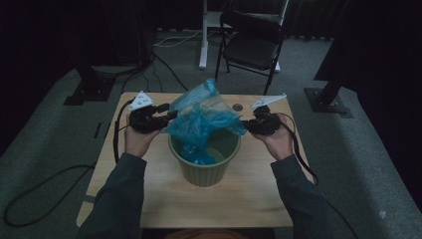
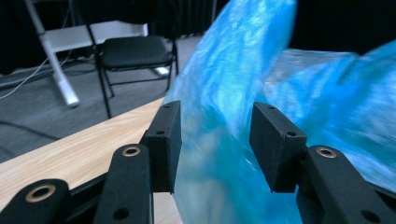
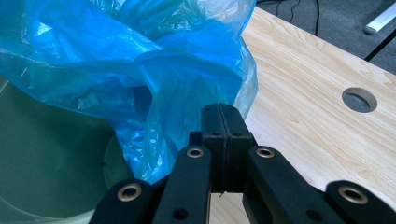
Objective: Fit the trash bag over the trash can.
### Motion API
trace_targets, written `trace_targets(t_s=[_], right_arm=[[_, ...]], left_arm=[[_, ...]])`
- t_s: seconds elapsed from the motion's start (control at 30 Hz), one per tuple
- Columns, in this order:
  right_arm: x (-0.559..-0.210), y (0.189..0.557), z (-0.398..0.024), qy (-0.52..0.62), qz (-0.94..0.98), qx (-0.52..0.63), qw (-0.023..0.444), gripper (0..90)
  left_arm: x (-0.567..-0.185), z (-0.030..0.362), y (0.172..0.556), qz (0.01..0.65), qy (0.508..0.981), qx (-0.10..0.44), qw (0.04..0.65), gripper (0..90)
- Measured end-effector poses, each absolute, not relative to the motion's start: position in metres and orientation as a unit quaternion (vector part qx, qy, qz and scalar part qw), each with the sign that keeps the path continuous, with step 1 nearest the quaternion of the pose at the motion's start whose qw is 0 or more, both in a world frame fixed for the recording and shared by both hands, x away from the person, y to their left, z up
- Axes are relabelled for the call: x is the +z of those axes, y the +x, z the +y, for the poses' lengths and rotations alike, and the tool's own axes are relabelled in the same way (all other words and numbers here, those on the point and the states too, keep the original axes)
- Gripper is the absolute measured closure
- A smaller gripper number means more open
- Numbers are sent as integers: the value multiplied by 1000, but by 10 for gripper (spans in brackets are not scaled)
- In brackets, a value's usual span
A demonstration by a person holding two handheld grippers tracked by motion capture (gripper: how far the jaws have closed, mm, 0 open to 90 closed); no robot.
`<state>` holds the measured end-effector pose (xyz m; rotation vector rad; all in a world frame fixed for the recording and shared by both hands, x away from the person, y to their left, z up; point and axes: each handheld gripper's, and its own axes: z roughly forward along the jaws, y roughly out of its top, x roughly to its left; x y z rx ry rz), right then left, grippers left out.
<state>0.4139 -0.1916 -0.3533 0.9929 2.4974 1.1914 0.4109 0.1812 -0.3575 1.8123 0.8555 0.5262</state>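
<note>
The blue plastic bag (image 1: 204,119) hangs over the green ribbed bin (image 1: 205,172), which stands near the middle of the wooden table (image 1: 164,199). Part of the bag lies down inside the bin, and the rest rises crumpled above the rim, with one corner pointing up toward the far edge of the table. The right gripper (image 3: 223,122) has its jaws pressed together on the edge of the bag, just beside the rim of the bin. The left gripper (image 2: 215,140) has its jaws wide apart; the blue film stands between them, but the pads do not press on it. A black folding chair (image 1: 251,42) stands on the grey carpet behind the table
</note>
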Motion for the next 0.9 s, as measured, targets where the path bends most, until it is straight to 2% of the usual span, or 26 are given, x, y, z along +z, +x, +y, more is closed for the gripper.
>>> trace_targets(t_s=[0.17, 0.3, 0.67, 0.9], right_arm=[[-354, 413, -195, 337, 845, 402, 102, 900], [-356, 413, -199, 340, 846, 398, 101, 900], [-370, 414, -204, 349, 850, 385, 91, 900], [-377, 414, -206, 352, 851, 381, 86, 900]], left_arm=[[-364, 182, 426, 397, 743, 211, 496, 764], [-374, 191, 431, 423, 739, 198, 486, 864], [-408, 213, 427, 451, 742, 151, 473, 880], [-420, 217, 423, 457, 742, 139, 471, 875]])
